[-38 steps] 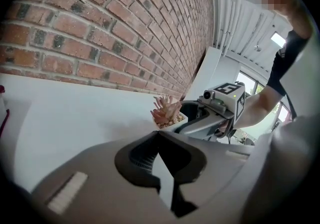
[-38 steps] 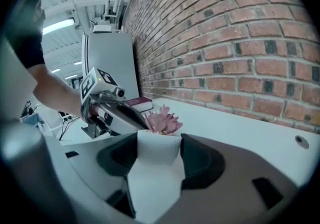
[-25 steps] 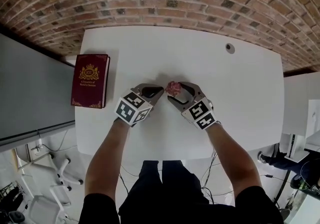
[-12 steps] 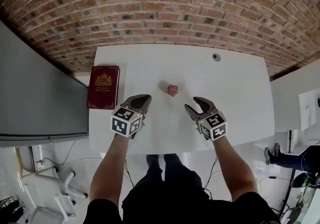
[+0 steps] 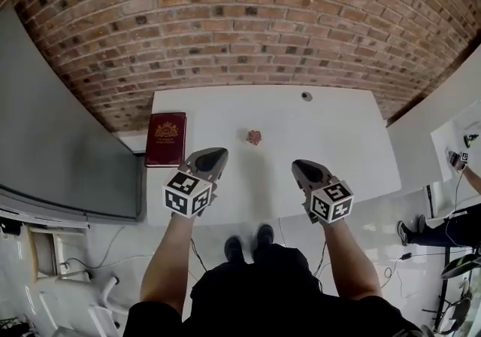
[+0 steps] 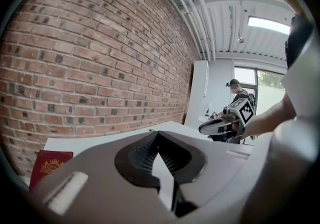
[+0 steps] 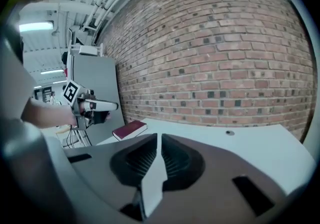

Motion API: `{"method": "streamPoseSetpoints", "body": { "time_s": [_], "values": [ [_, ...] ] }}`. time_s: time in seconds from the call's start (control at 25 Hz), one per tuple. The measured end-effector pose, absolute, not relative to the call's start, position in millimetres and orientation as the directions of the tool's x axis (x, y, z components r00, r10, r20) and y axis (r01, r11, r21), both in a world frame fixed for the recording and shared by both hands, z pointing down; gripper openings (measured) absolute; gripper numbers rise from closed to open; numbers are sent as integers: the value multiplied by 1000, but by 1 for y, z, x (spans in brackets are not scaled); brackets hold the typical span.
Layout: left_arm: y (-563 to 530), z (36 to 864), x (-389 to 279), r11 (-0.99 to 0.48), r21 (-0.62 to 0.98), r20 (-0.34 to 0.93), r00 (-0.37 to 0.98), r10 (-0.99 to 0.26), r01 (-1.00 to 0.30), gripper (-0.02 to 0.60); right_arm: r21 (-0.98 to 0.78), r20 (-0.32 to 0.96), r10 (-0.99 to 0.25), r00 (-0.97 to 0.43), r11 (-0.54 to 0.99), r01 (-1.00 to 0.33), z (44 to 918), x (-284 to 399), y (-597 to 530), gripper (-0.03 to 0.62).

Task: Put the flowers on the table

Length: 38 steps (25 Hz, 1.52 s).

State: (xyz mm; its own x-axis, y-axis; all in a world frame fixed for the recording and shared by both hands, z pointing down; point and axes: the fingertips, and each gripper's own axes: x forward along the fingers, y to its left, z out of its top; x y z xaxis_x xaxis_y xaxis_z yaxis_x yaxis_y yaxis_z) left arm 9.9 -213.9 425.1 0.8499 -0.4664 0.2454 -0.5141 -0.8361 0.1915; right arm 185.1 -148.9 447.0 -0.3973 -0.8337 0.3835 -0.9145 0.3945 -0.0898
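Here, a red book (image 5: 167, 139) is seen at the left edge of the counter (image 5: 346, 129). The left gripper (image 5: 213, 156) is held shut and empty. The flowers (image 5: 254, 136), seemingly a small pink cluster, lie mid-counter. The right gripper (image 5: 301, 166) is empty, its jaws just closed to a slit.

A white desk (image 5: 338, 132) stands before a red brick wall (image 5: 240, 19), grey partition (image 5: 52, 140) alongside; strip light (image 6: 272, 24) overhead, with what appears a window (image 6: 267, 88) beyond.
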Motion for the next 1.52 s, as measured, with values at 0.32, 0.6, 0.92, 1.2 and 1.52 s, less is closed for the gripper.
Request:
{"method": "streamPoseSetpoints", "body": {
  "time_s": [0.32, 0.6, 0.92, 1.2, 1.52],
  "values": [
    [-182, 397, 4, -805, 150, 222, 813, -539, -574, 11, -129, 284, -878, -385, 362, -923, 402, 206, -115, 16],
    [-156, 370, 17, -738, 140, 225, 747, -626, -660, 11, -145, 200, -898, -391, 367, -919, 359, 235, -82, 12],
    [-141, 340, 40, -725, 88, 193, 726, -660, -683, 11, -134, 151, -918, -367, 349, -928, 338, 267, -70, 12],
    [-135, 335, 49, -726, 73, 196, 723, -662, -684, 11, -103, 140, -915, -378, 366, -925, 333, 265, -70, 12],
    [-132, 335, 48, -729, 68, 201, 725, -659, -681, 11, -89, 142, -914, -380, 370, -925, 330, 257, -71, 11]
  ]
}}
